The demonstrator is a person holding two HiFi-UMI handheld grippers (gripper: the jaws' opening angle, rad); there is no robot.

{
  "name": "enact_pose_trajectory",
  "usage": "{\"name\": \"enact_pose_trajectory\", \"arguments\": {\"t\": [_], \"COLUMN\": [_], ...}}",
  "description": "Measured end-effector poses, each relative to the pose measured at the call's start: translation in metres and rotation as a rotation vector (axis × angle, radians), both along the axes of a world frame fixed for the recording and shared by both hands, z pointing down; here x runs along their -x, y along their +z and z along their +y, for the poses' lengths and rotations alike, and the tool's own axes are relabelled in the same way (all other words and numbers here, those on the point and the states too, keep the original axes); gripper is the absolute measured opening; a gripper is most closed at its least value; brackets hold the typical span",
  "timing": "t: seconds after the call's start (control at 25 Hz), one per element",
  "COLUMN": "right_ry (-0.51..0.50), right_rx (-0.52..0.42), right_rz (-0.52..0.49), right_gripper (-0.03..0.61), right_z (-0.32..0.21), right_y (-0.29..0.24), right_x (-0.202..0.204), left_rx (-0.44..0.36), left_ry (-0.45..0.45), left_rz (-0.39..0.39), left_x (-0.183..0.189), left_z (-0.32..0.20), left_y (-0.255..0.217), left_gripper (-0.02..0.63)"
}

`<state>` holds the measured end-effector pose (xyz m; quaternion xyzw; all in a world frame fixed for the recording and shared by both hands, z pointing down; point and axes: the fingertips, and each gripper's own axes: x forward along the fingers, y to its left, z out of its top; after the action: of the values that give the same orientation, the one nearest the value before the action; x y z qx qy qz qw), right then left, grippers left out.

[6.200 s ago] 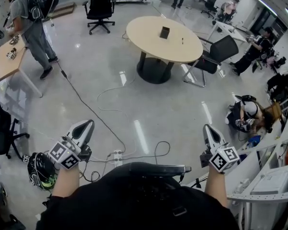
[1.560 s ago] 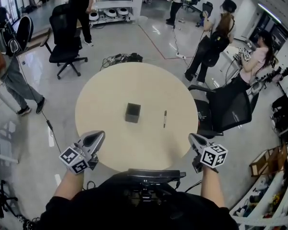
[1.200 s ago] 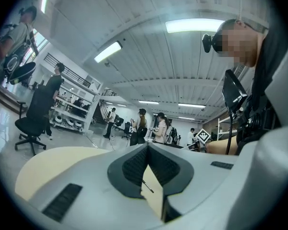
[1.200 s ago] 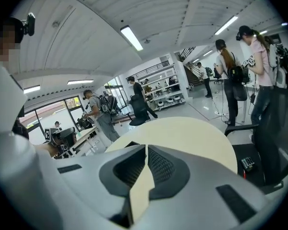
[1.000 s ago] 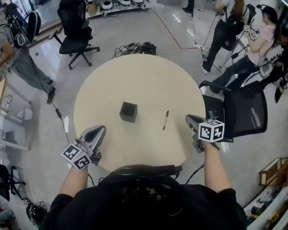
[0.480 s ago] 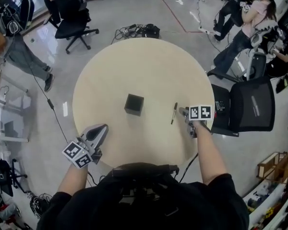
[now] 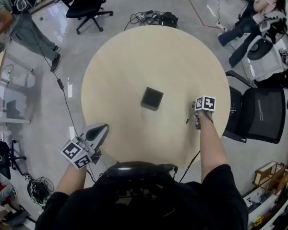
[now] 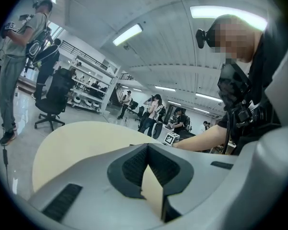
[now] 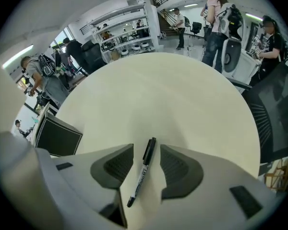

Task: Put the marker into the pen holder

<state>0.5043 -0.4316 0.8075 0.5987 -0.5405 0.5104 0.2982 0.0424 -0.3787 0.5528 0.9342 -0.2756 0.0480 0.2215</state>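
A black marker (image 7: 189, 114) lies on the round beige table (image 7: 134, 56), right of the black square pen holder (image 7: 152, 98). My right gripper (image 7: 196, 115) is down at the marker. In the right gripper view the marker (image 9: 143, 174) lies flat on the table (image 9: 173, 90) between the jaws of my right gripper (image 9: 146, 149), which is open, its pads clear of the marker on both sides. The pen holder (image 9: 57, 137) shows at the left there. My left gripper (image 7: 101, 127) hangs off the table's near-left edge, shut and empty (image 8: 148, 147).
A black office chair (image 7: 259, 114) stands close against the table's right side. Another chair (image 7: 89, 6) and cables (image 7: 156, 18) lie beyond the far edge. People stand and sit around the room. The table edge runs just in front of my body.
My right gripper has reached forward over the table to the marker and its jaws have opened around it. The view has closed in on the table. The left gripper has stayed put.
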Motion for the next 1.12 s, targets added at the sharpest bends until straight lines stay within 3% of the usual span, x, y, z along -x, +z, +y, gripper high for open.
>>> {"name": "enact_pose_trajectory", "arguments": {"t": [0.44,0.56,0.64,0.72,0.88,1.12], "right_ry": [-0.010,-0.005,0.014,0.058,0.133,0.154], "right_rx": [0.067,0.062,0.042,-0.020,-0.235,-0.661], "right_rz": [0.101,0.123,0.095,0.030,-0.122,-0.273], "right_gripper": [0.158,0.063,0.061,0.061,0.060,0.060], "right_z": [-0.004,-0.001,0.000,-0.003,-0.012,-0.012], "right_y": [0.022,0.022,0.020,0.009,-0.046,-0.211], "right_x": [-0.006,-0.010,-0.010,-0.005,0.006,0.006], "left_rx": [0.043,0.046,0.041,0.032,0.004,-0.072], "left_ry": [-0.039,-0.035,-0.030,-0.029,-0.020,0.006], "left_rz": [-0.017,-0.020,-0.018,-0.012,0.010,0.087], "left_x": [0.022,0.019,0.016,0.016,0.012,-0.008], "left_z": [0.005,0.005,0.004,0.002,-0.003,-0.013], "left_y": [0.013,0.014,0.010,0.005,-0.007,-0.051], "left_gripper": [0.002,0.002,0.002,0.002,0.002,0.002]}}
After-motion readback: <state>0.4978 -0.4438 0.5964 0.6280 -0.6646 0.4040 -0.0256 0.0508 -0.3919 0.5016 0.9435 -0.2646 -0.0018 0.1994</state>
